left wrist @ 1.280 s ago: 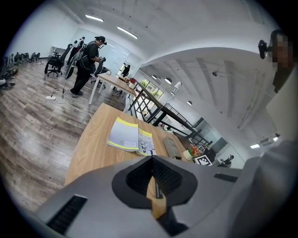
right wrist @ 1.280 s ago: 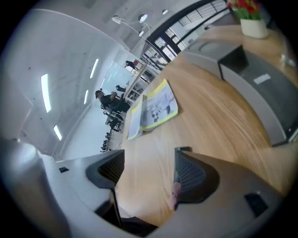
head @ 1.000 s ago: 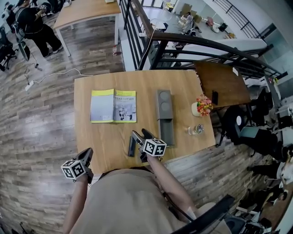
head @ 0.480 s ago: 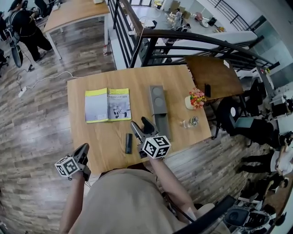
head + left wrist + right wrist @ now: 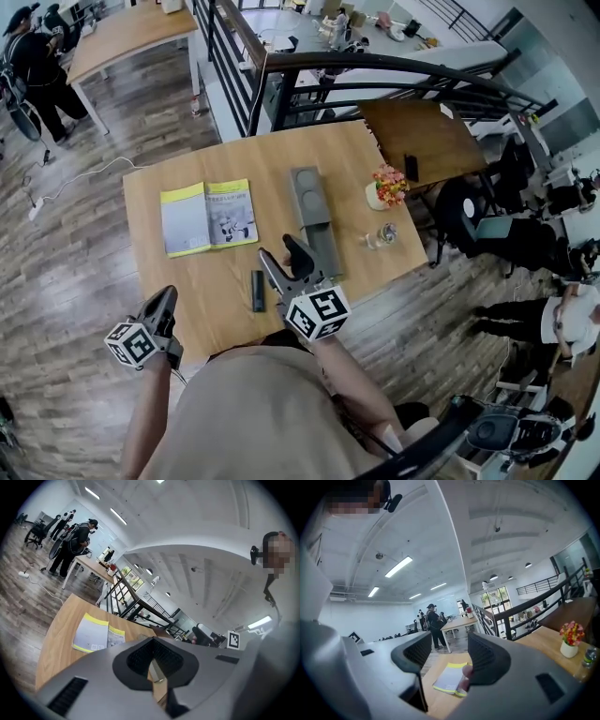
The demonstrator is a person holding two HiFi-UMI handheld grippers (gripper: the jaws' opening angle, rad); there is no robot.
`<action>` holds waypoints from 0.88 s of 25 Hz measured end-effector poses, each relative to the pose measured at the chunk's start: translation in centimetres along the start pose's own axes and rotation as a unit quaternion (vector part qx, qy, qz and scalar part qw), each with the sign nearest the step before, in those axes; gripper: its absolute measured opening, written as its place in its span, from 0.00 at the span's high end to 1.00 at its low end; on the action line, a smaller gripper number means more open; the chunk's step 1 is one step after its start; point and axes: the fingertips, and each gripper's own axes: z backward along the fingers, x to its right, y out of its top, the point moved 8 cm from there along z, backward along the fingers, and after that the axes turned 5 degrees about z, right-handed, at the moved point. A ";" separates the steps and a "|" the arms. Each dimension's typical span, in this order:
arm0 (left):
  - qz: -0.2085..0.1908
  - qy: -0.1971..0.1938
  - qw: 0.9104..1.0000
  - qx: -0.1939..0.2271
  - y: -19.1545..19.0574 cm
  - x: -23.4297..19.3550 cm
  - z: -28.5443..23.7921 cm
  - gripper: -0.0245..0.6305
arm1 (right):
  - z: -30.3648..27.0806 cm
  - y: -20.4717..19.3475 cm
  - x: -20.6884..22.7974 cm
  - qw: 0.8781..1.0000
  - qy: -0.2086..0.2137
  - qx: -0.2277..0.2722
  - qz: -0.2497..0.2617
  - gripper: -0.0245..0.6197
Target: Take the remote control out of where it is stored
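Note:
The black remote control (image 5: 257, 291) lies flat on the wooden table (image 5: 178, 281) near its front edge, apart from both grippers. Behind it to the right stands the long grey storage box (image 5: 312, 217). My right gripper (image 5: 278, 249) hovers just right of the remote, tilted upward. Its jaws are apart and closing, with nothing between them (image 5: 450, 656). My left gripper (image 5: 167, 296) hangs off the table's front left corner with its jaws together and empty (image 5: 152, 660).
A yellow-edged booklet (image 5: 208, 217) lies open at the table's left. A small flower pot (image 5: 383, 188) and a glass bottle (image 5: 379, 236) stand at the right. Black railings (image 5: 281, 66) run behind the table. A dark side table (image 5: 427, 136) adjoins the far right corner.
The right gripper has drawn back and risen off the remote, which stays lying on the table. Its jaws have narrowed. The left gripper has hardly moved.

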 end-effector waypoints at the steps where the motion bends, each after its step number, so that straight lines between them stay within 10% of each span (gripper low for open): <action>1: 0.002 -0.005 1.000 0.005 0.2 0.2 -0.2 0.96 | 0.2 0.4 -0.1 1.000 -0.001 0.003 0.002 0.57; 19: -0.068 0.043 0.995 0.052 -0.8 -1.0 -0.5 0.96 | 0.9 -1.3 -0.6 0.997 -0.018 -0.024 0.075 0.57; 22: -0.059 0.051 0.996 0.041 -1.7 -1.4 -0.8 0.96 | 0.6 -3.3 -0.1 0.993 -0.026 -0.072 0.091 0.76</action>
